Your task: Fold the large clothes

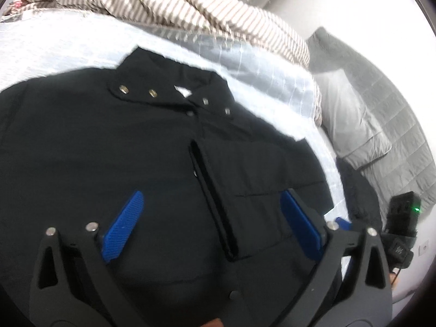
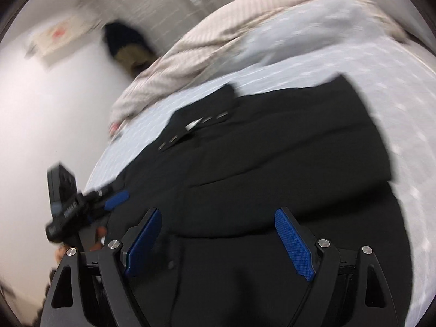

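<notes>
Left wrist view: a black jacket (image 1: 152, 147) lies front-up on a bed covered by a pale blue sheet (image 1: 54, 43), collar with metal snaps (image 1: 137, 91) towards the far side. The left gripper (image 1: 211, 222) hovers over the jacket's chest with its blue-padded fingers (image 1: 122, 226) spread wide and nothing between them. A striped duvet (image 1: 174, 5) is bunched at the head of the bed, and a grey quilted blanket (image 1: 387, 125) lies off to the right. At the right edge, the other gripper's black body with a green light can be seen.

Right wrist view, blurred by motion: the same jacket (image 2: 259, 169) fills the lower frame. One side appears already turned in over the body, giving a straight edge on the right. The right gripper (image 2: 218, 235) sits above the lower part of the jacket, its fingers (image 2: 293, 242) wide apart and gripping nothing. The left gripper (image 2: 114, 200) shows at the left edge, near the jacket's side.

Judging from this, folding is partly under way: at least one lengthwise fold looks done, while the remaining side and the final fold from hem to collar seem still to come.
</notes>
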The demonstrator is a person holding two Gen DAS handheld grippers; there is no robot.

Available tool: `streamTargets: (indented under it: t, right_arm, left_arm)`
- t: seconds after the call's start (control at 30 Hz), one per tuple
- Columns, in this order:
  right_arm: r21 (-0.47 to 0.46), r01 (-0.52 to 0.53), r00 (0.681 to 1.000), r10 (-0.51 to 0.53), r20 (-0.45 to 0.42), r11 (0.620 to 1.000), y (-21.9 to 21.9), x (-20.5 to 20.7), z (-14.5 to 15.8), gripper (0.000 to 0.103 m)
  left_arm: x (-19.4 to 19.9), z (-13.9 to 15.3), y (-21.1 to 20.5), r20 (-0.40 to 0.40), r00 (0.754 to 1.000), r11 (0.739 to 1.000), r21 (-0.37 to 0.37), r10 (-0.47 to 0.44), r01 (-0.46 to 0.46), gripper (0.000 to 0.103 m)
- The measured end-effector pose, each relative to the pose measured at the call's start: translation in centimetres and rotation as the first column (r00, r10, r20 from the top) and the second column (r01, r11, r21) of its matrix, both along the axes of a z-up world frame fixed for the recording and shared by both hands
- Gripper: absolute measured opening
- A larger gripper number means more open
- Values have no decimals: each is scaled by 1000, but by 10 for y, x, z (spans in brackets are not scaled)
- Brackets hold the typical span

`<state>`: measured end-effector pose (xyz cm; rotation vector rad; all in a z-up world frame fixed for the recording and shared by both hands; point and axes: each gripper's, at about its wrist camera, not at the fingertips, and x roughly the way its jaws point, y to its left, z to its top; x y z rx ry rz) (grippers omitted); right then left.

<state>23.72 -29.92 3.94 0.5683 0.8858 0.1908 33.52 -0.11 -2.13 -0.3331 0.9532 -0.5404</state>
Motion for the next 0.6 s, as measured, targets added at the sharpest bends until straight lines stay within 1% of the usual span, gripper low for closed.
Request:
streamTargets:
  t: [0.03, 0.07, 0.1, 0.13, 0.17, 0.2, 0.23, 0.27, 0.3, 0.33, 0.37, 0.4, 0.47, 0.53, 0.6]
  right_arm:
    - [1, 43, 999, -43, 10, 999, -7, -6, -1, 87]
    - [-7, 83, 996, -82, 21, 997, -19, -13, -4, 87]
    - [-45, 143, 989, -141, 31, 989, -33, -19, -8, 87]
    - [-75, 181, 983, -180, 28, 981, -47, -25, -9, 87]
    - [-109, 232, 973, -231, 20, 967, -63, -30, -13, 87]
    - [-122, 270, 963, -269, 22, 955, -74, -33, -15, 87]
    - [-126, 316, 949, -315, 30, 940, -88, -37, -18, 87]
    - [-127, 353, 936, -352, 33, 927, -101, -44, -21, 87]
    - [-133, 387, 922, -387, 25, 913, -113, -49, -26, 87]
    - [-141, 411, 911, -413, 13, 901, -122, -50, -32, 87]
    - [-148, 424, 904, -428, 6, 893, -132, -54, -36, 87]
    - [-152, 428, 902, -432, 3, 891, -137, -55, -40, 87]
    - [-170, 413, 908, -419, 4, 895, -137, -51, -44, 87]
    - [-210, 386, 919, -393, 9, 898, -132, -42, -44, 87]
    - [-261, 347, 934, -356, 12, 901, -127, -40, -41, 87]
  left_arm:
    - [5, -6, -7, -20, 1000, 1000, 14, -10, 10, 94]
    - [10, -15, -16, -45, 999, 999, 30, -16, 17, 90]
    - [16, -25, -25, -73, 997, 999, 46, -17, 20, 83]
    - [19, -32, -30, -93, 995, 998, 58, -18, 23, 78]
    - [25, -41, -38, -121, 993, 997, 75, -15, 24, 66]
    - [29, -47, -44, -129, 992, 996, 90, -6, 18, 59]
    - [31, -47, -50, -103, 995, 994, 110, 7, 4, 57]
    - [30, -44, -53, -80, 997, 993, 117, 5, 4, 40]
    - [30, -40, -58, -64, 998, 993, 121, -5, 12, 16]
    - [29, -33, -62, -48, 999, 991, 133, -1, 7, 13]
    - [28, -26, -62, -22, 1000, 993, 121, -3, 6, 9]
    - [24, -14, -62, 23, 1000, 995, 98, -9, 7, 8]
    - [17, 9, -60, 111, 994, 995, 97, 11, -22, 7]
    - [12, 33, -50, 204, 977, 993, 86, 61, -80, 7]
    - [16, 46, -42, 251, 962, 983, 116, 110, -143, 7]
